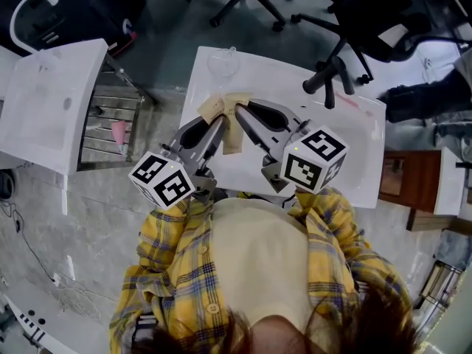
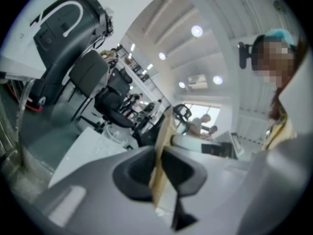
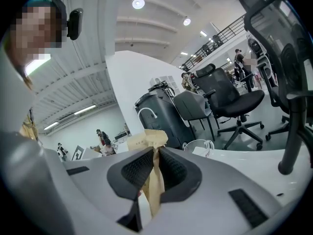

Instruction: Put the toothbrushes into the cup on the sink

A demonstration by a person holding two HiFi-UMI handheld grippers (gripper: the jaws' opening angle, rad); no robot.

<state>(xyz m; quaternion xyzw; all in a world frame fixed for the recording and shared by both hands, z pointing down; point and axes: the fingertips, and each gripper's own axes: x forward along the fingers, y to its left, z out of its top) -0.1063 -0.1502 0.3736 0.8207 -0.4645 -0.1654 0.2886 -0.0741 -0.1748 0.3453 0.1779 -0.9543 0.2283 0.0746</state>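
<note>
Head view: the left tool (image 1: 218, 122) and right tool (image 1: 242, 115) meet nose to nose above the white sink (image 1: 354, 161), both at a tan paper wrapper (image 1: 233, 127). A strip of it hangs down between them. Whether it is one piece or two cannot be told. The clear cup (image 1: 223, 63) stands empty-looking at the sink's far left corner, apart from both tools. A slim pink streak (image 1: 348, 103) lies on the sink's far right part, too small to identify. Only this view shows the person's yellow plaid shirt (image 1: 169, 271) and the metal rack (image 1: 110, 116) left of the sink.

Left gripper view: the left tool (image 2: 161, 153) has its pads pressed onto the tan paper wrapper (image 2: 165, 126), seen edge-on and rising above the jaws. The cup (image 2: 115, 133) stands beyond on the sink (image 2: 83, 151).

Right gripper view: the right tool (image 3: 155, 164) is likewise clamped on the tan paper wrapper (image 3: 146, 141), whose folded top spreads above the pads. The cup (image 3: 204, 147) shows just right of it on the sink (image 3: 254, 168), with an office chair (image 3: 230, 97) behind.

Writing: only this view shows faint print on the wrapper's top, and it is unreadable. No brand can be read anywhere.
</note>
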